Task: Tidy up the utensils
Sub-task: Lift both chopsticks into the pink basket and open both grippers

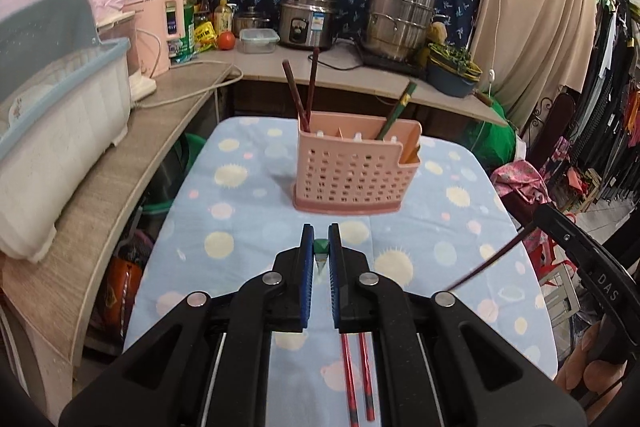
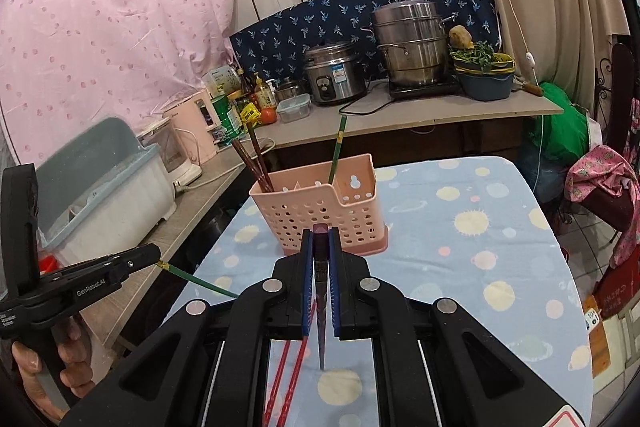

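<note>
Left gripper clamps green chopstick; pink holder ahead on worktop; red chopsticks below.

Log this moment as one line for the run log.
left gripper: shut on green chopstick | right gripper: shut on dark red chopstick | pink holder: three chopsticks in | red pair: on table

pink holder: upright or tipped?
Upright. The pink holder stands on its base on the spotted tablecloth, open top up, with dark red chopsticks and a green chopstick leaning inside.
</note>
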Demonstrator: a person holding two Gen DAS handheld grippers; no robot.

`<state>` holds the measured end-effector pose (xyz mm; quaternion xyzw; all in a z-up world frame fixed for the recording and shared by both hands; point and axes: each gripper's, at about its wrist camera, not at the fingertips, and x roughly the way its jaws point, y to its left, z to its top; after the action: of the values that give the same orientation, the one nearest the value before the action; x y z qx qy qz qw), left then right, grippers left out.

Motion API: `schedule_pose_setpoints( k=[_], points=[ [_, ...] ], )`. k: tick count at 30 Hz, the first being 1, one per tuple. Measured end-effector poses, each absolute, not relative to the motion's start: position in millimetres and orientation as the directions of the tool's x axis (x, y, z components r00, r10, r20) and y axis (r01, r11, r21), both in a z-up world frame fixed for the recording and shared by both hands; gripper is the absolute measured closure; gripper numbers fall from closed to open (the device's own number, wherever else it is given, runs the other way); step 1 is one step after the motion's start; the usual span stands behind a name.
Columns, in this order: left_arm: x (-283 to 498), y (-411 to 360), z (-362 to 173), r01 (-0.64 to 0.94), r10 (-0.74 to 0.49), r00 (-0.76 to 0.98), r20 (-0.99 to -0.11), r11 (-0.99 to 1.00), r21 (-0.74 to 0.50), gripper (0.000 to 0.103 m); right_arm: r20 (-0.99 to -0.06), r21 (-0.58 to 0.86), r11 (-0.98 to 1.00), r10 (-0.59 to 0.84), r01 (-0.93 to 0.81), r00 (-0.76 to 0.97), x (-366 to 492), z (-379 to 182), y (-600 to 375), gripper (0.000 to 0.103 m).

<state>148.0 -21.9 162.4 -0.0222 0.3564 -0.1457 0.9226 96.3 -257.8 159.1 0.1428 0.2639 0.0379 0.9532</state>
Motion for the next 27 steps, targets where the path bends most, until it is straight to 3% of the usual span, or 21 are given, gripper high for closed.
schedule_pose_setpoints(
  k=[10,19,27],
  points=[
    [183.0,-23.9,215.1,0.267,-0.304,0.757,-0.578,0.952,-0.151,0.096,-0.398,0.319,0.947,0.168,-0.036,0.902,131.3,212.3,-268.8,0.096],
    [215.6,-28.1,279.8,0.261,-0.304,0.839,-0.451,0.952,-0.158,0.096,-0.283,0.354,0.935,0.144,-0.036,0.948,173.3,256.2,-286.7,0.096],
    [258.0,-34.2,311.2,0.23,-0.28,0.894,-0.351,0.957,-0.178,0.096,-0.244,0.376,0.926,0.124,-0.024,0.962,222.8,271.3,-292.1,0.096]
  ],
)
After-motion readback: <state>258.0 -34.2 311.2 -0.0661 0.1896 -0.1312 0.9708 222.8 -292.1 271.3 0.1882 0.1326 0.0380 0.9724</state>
